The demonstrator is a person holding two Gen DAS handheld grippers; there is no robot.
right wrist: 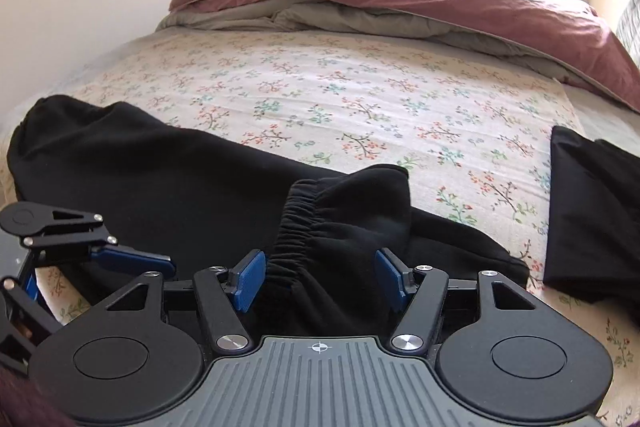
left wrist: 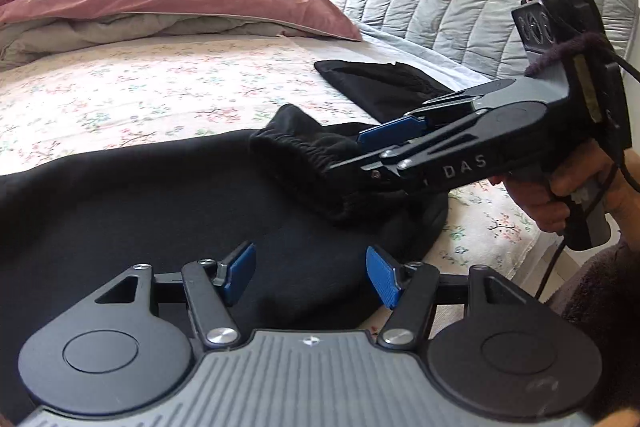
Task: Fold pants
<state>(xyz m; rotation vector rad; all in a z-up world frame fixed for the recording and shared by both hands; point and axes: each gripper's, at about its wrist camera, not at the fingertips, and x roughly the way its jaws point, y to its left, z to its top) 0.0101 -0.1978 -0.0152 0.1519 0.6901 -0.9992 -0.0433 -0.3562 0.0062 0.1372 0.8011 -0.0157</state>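
My right gripper (right wrist: 320, 277) stands apart around the black fleece pants' (right wrist: 160, 179) elastic cuff (right wrist: 296, 227). My left gripper (left wrist: 310, 275) gapes above them; bare floral bedsheet (right wrist: 320, 95) lies beyond.

White raised letters "DAS" on the side of the black two-finger right gripper (left wrist: 384, 143), no other readable text

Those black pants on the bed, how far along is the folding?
Partly done, it seems. The black pants lie lengthwise on the flowered sheet, and an elastic cuff end is brought back over them. That cuff sits between the right gripper's open fingers; the left gripper is open over the cloth. Flattening and further folds remain. Another dark garment lies apart.
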